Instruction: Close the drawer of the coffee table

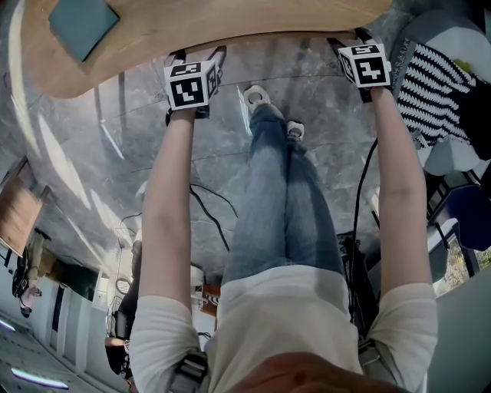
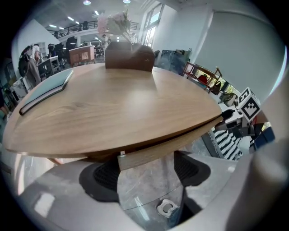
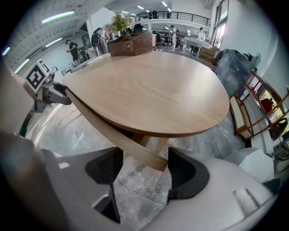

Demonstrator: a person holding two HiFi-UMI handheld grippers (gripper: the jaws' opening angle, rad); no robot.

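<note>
Whereas the head view hides the jaws under the bench [image 1: 230, 19] edge, the gripper views show left claw [image 2: 146, 171] and right claw [image 3: 139, 168] spread, each with an end of the drawer front [image 3: 119, 137] between its jaws.

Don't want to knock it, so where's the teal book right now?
Head view: the teal book lies upper left on the coffee table, near its rim.

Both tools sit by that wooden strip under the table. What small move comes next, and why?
Probably a gentle, even push forward with both. The left gripper and right gripper have open jaws at the drawer front, which juts out from under the tabletop, so pushing should slide it shut.
</note>
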